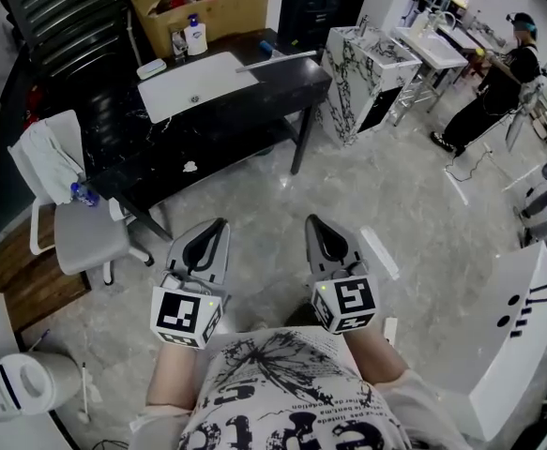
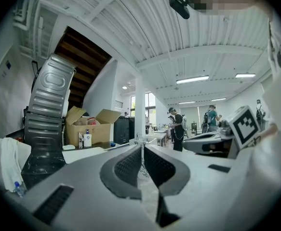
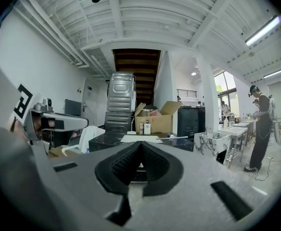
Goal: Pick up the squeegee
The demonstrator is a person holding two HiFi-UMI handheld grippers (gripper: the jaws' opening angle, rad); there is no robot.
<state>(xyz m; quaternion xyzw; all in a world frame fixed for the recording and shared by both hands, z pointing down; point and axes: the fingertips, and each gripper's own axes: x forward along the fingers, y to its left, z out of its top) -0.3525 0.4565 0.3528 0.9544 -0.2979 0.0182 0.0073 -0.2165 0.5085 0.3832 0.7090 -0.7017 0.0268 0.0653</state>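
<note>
Head view: left gripper (image 1: 220, 223) and right gripper (image 1: 311, 219), side by side, jaws of each pressed together, nothing held. Squeegee (image 1: 275, 59) lies on table (image 1: 254, 101), well ahead of both grippers, untouched.

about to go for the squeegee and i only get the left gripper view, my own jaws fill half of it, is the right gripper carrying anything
Observer: No. The right gripper view shows the right gripper with its jaws shut and nothing between them.
Operator: ok, how do i stand to the table
Observer: The head view shows both grippers over the floor, short of the black table. The left gripper touches nothing.
Operator: where on it is the squeegee
Observer: What looks like the squeegee lies flat near the table's far right end, just right of the white board.
</note>
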